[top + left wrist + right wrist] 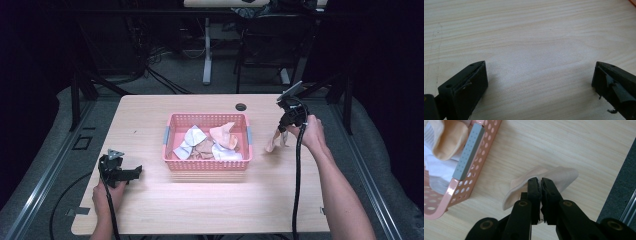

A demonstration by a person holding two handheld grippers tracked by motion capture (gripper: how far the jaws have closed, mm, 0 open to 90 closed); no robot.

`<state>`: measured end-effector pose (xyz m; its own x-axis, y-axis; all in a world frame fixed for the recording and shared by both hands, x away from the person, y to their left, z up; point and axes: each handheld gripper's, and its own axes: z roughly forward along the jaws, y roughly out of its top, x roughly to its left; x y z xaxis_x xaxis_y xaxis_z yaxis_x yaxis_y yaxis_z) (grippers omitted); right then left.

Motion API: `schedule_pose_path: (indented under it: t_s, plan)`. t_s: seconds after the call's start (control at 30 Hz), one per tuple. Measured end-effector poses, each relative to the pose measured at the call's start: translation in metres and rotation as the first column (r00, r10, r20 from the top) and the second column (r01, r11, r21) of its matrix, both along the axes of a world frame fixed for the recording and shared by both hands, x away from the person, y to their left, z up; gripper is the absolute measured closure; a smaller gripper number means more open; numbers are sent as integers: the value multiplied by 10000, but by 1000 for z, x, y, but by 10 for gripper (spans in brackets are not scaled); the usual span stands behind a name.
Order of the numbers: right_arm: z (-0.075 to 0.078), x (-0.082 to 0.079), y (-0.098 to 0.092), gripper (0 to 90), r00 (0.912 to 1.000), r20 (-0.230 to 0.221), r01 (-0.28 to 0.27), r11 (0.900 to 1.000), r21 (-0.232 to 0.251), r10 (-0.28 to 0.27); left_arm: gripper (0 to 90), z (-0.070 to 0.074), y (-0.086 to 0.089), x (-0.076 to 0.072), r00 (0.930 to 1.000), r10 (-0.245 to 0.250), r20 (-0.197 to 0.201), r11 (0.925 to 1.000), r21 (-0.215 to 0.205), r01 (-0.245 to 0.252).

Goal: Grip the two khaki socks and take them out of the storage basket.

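A pink perforated basket (207, 164) stands mid-table, holding several crumpled socks in white, peach and tan (209, 142). Right of it, my right gripper (283, 131) is shut on a pale peach sock (274, 142) whose lower end touches the tabletop. In the right gripper view the jaws stand pressed together on that peach sock (564, 176), with the basket's rim (461, 187) to the left. My left gripper (136, 172) rests on the table near the front left, pointing toward the basket. Its jaws stand wide apart over bare wood, so the left gripper (539, 82) is open.
The light wooden table (150, 115) has a dark cable hole (241, 106) behind the basket. A grey handle (467, 152) sits on the basket's side. Black frame legs and a chair stand beyond the far edge. Dark floor (621, 187) lies off the right edge.
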<state>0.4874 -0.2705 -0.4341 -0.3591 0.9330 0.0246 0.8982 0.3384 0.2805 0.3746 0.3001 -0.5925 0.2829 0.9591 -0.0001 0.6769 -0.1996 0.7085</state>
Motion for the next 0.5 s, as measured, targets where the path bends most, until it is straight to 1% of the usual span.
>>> schedule_pose_path:
  t_s: [0.03,0.07,0.1,0.17,0.2,0.27,0.3,0.33,0.4,0.43,0.47,0.5]
  plan:
    - [-1,1,-1,854,9999,-126,-19,10000,-26,18,2,0,0,0,10000,-1,-3,10000,-1,1]
    - [-1,1,-1,854,9999,-126,-19,10000,-26,18,2,0,0,0,10000,-2,-1,10000,-1,2]
    - [-7,2,-2,853,9997,-236,62,9999,-100,-64,2,0,0,0,10000,-1,-2,10000,-4,1]
    - [-10,2,-2,852,9998,-166,90,10000,-26,-90,2,0,0,0,10000,0,0,10000,-2,0]
    - [-14,3,-2,850,9994,-300,170,9999,-19,-170,2,0,0,0,10000,0,0,10000,-2,0]
    - [-16,3,-2,848,9994,-312,135,9999,-29,-136,2,0,0,0,10000,0,0,10000,-2,0]
    - [-19,3,-2,846,9992,-333,229,9997,-59,-231,2,0,0,0,10000,0,0,10000,-2,0]
    - [-22,4,-2,829,9989,-342,312,9995,23,-311,2,0,0,0,10000,0,0,10000,-3,0]
    - [-22,5,-3,776,9988,-387,290,9996,5,-289,2,0,0,0,10000,0,-1,10000,-4,0]
    - [-22,5,-3,776,9988,-387,290,9996,5,-289,2,0,0,0,10000,0,-1,10000,-4,0]
    - [-21,5,-3,744,9991,-356,221,9998,15,-220,2,0,0,0,10000,-2,-2,10000,-2,2]
    - [-20,5,-3,675,9993,-346,166,9999,42,-164,2,0,0,0,10000,1,5,10000,-12,-1]
